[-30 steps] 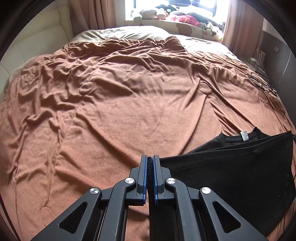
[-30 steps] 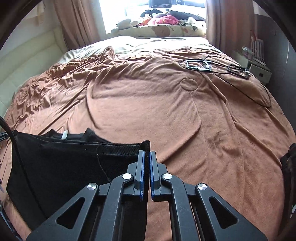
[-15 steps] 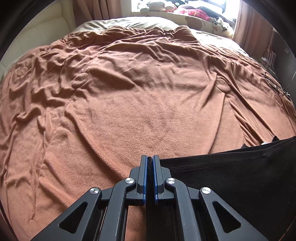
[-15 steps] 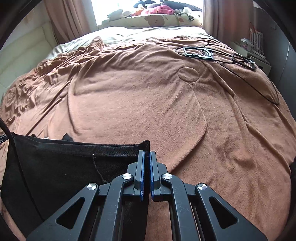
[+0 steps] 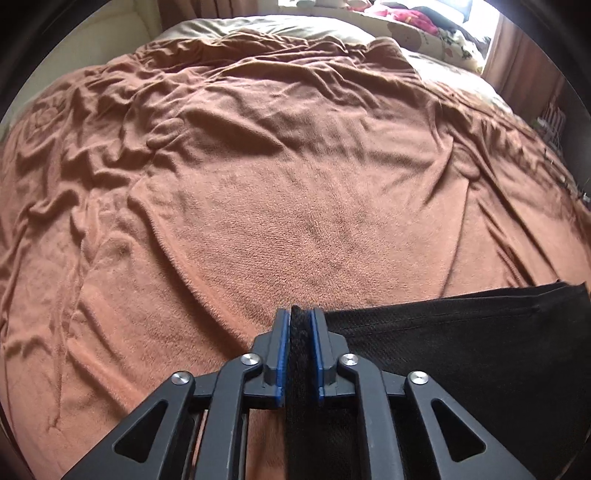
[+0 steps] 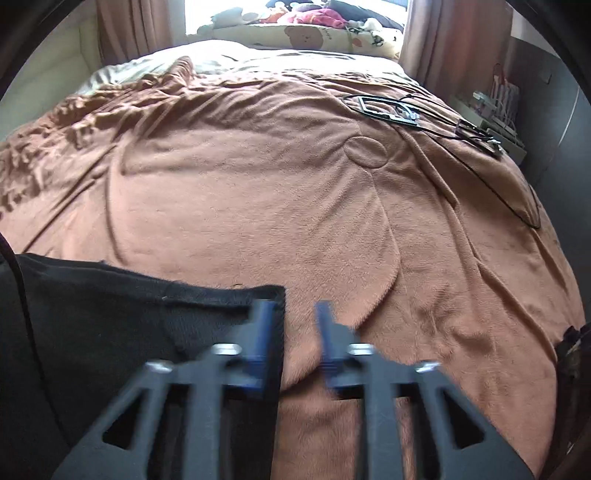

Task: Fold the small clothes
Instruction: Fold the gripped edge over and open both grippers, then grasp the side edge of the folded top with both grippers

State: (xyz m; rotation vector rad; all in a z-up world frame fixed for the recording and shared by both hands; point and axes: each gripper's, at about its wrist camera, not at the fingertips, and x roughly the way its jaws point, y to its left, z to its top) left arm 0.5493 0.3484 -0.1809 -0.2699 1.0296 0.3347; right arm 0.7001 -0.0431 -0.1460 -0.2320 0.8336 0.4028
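A black garment point(image 5: 461, 350) lies flat on the brown blanket point(image 5: 295, 184), its top hem running straight across. In the left wrist view the left gripper point(image 5: 300, 321) stands at the garment's left corner. Its jaws are opening, and a bunch of the black cloth still fills the narrow gap between the blue pads. In the right wrist view the same garment point(image 6: 129, 325) spreads to the left. The right gripper point(image 6: 293, 314) is blurred, its jaws opening wide. The garment's right corner lies beside the left finger point(image 6: 264, 317), and only blanket shows between the fingers.
Black cables and a dark frame-like object point(image 6: 388, 107) lie on the blanket at the back right. Pillows and plush toys point(image 6: 306, 33) line the head of the bed. A bedside shelf point(image 6: 498, 122) stands at the right, and a dark item point(image 6: 572, 350) sits at the bed's right edge.
Both grippers came down toward the bed with the garment stretched between them, laying it flat. The right jaws then parted wide off the corner; the left jaws parted slightly.
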